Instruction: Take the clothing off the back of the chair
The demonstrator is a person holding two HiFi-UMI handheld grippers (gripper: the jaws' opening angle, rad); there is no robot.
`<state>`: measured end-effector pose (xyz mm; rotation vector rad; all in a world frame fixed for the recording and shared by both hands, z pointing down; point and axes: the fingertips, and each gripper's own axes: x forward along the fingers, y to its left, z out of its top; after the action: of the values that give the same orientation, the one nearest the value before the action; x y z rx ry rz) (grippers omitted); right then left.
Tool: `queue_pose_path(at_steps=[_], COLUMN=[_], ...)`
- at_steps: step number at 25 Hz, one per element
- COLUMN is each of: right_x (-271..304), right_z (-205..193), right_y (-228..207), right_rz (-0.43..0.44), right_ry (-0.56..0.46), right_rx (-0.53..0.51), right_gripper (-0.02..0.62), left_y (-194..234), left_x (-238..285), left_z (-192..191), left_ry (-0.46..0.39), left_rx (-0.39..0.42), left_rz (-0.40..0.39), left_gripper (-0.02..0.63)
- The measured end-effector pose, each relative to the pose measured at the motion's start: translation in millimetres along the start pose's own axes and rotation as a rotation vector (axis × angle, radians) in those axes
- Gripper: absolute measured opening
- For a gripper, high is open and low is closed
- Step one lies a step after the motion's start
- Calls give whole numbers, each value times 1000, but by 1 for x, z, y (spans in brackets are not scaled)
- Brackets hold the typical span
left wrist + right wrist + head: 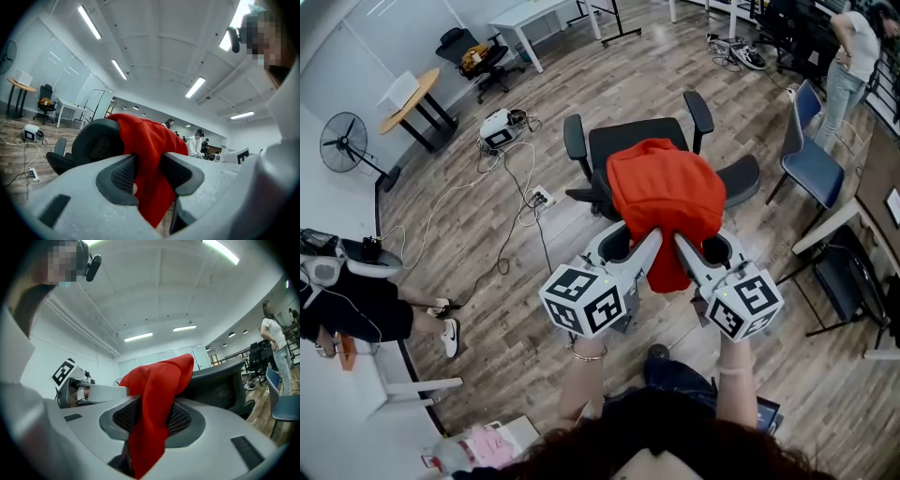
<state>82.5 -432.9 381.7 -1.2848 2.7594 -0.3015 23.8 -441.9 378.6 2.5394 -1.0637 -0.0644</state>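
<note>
Red garment (666, 192) hanging down chair back (93, 140), clamped by left tool (150, 171), right tool (153, 417)

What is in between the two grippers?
The hanging end of the red clothing draped over the chair, seen in the head view. The left gripper and right gripper each pinch a fold of it.

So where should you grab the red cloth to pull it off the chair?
Grab the loose flap of the cloth hanging down behind the chair back, coming from the rear. It drapes over the top, so that flap hangs free and bunches easily. The left tongs and right tongs already pinch it there, side by side.
</note>
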Motion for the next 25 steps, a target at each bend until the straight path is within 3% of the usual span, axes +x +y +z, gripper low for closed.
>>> queue_pose_path(at_steps=[7, 25], right_x=[2, -9], right_z=[2, 30], right_y=[5, 20], right_rz=[23, -10], right_ry=[8, -29], right_rx=[-27, -108], right_gripper=[58, 44], left_y=[-7, -44], left_x=[-2, -7], left_z=[2, 24], left_ry=[3, -2], left_rx=[40, 72], left_rz=[-7, -99], left_gripper=[101, 64])
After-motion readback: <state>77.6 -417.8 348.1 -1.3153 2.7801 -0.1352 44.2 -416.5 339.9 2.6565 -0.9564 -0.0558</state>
